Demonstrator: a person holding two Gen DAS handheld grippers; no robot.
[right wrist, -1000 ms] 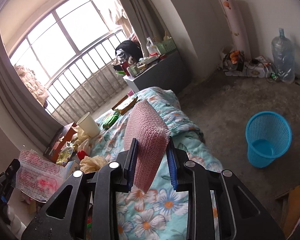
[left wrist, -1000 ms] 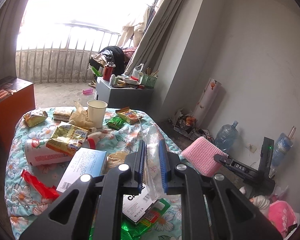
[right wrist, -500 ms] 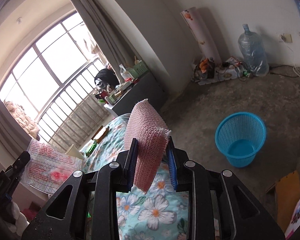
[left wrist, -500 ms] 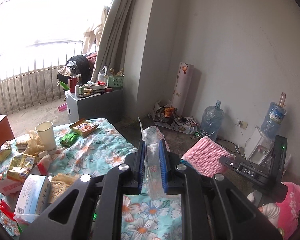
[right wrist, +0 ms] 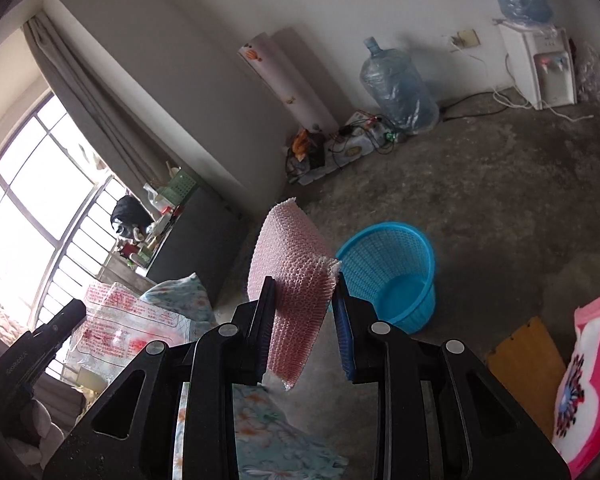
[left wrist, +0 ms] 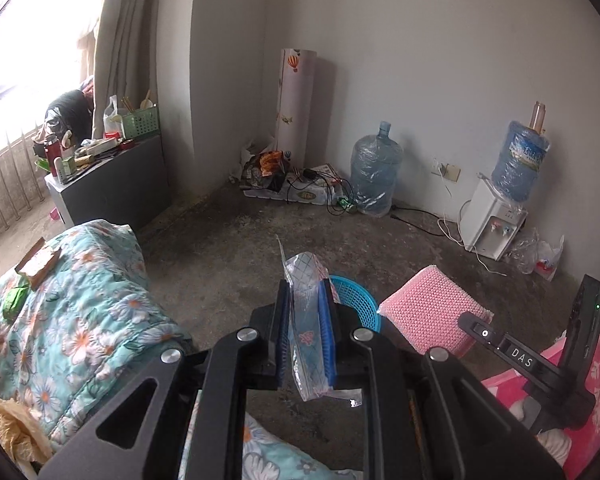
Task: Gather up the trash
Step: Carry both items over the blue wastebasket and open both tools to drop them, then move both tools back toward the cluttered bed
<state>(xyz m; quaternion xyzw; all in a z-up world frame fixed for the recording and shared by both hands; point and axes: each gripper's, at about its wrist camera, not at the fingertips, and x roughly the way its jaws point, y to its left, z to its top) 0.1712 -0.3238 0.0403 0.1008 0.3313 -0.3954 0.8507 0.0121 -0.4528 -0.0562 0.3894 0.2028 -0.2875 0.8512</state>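
My left gripper (left wrist: 305,287) is shut on a clear plastic wrapper (left wrist: 306,344) that sticks up between its blue pads. Just behind those fingers, the rim of a blue mesh basket (left wrist: 356,300) shows on the floor. To the right, my right gripper (right wrist: 304,280) is shut on a pink bubble-wrap sheet (right wrist: 292,264), also seen in the left wrist view as the pink bubble-wrap sheet (left wrist: 428,316). The blue basket (right wrist: 392,272) stands upright and looks empty, just right of and beyond the right fingers. Wrappers (left wrist: 36,264) lie on the floral quilt (left wrist: 80,320).
A grey cabinet (left wrist: 112,184) stands by the window. Along the far wall are a paper roll (left wrist: 296,100), cables and a litter pile (left wrist: 284,176), a water jug (left wrist: 374,176) and a dispenser (left wrist: 492,220). An orange board (right wrist: 524,364) and pink blanket (right wrist: 592,380) lie at the right.
Both grippers have swung right, away from the cluttered quilt and toward the bare floor. The blue basket has come into the left wrist view. Both grips are unchanged.
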